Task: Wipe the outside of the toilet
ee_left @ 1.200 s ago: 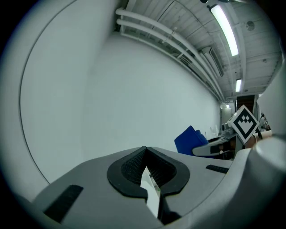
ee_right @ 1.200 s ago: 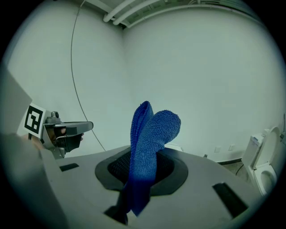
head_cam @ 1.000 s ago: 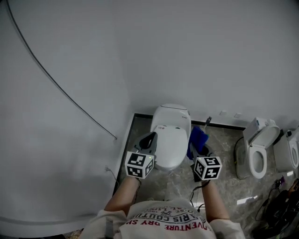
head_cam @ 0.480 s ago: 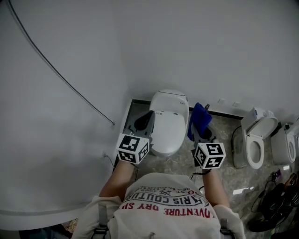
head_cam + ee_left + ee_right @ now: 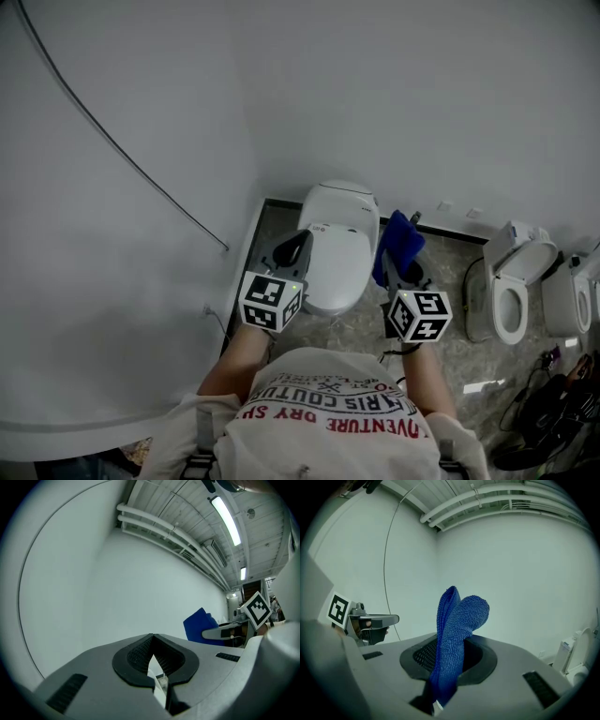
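Toilet (image 5: 342, 239), lid down, at 12 o'clock. Your left tongs (image 5: 296, 249) sit at its 9 o'clock edge, closed and empty; your right tongs (image 5: 405, 270) at 3 o'clock grip a blue cloth (image 5: 397, 240). The wall (image 5: 122, 281) crowds 9 o'clock, and the stone floor (image 5: 452, 277) lies open at 3 o'clock.

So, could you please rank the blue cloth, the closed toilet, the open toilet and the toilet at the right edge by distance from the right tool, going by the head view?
1. The blue cloth: clamped in the right tool.
2. The closed toilet: just to its left.
3. The open toilet: off to its right.
4. The edge toilet: beyond that one, at the frame's right edge.
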### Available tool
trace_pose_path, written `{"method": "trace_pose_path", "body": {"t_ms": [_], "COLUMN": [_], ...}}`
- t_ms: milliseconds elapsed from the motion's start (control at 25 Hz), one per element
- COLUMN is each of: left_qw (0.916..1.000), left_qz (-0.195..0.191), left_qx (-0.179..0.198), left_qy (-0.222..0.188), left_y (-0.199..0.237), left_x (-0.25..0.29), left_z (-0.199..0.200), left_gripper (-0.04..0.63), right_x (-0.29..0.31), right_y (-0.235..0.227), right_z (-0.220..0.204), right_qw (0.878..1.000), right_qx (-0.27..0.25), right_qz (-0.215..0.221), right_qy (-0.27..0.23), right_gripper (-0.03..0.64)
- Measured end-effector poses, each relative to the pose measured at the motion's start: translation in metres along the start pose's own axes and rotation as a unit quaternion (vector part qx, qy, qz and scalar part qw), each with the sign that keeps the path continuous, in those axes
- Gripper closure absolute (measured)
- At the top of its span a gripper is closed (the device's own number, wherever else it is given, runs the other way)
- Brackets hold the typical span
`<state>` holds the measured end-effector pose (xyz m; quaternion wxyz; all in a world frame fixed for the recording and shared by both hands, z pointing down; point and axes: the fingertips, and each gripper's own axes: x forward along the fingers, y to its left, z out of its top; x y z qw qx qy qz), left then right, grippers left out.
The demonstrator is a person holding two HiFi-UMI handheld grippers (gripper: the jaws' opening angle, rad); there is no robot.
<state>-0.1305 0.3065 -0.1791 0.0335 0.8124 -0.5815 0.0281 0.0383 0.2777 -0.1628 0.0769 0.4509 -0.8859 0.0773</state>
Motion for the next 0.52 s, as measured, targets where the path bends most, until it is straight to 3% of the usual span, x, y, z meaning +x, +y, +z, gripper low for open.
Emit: {"method": "trace_pose_path", "body": {"t_ms": [520], "left_qw": [0.9994], "left_qz": [0.015], "left_qx": [-0.028], "left_qy": [0.008], "left_y": [0.013], "left_x": [-0.003], "left_z": [-0.012], "left_gripper": [0.589], "right_x": [0.0], "right_y": [0.001], "right_z": [-0.01], "right_qw": [1.0], "right_qx": [-0.013], "right_qz": [-0.002], "right_qy": [0.011], "right_gripper": [0.541]}}
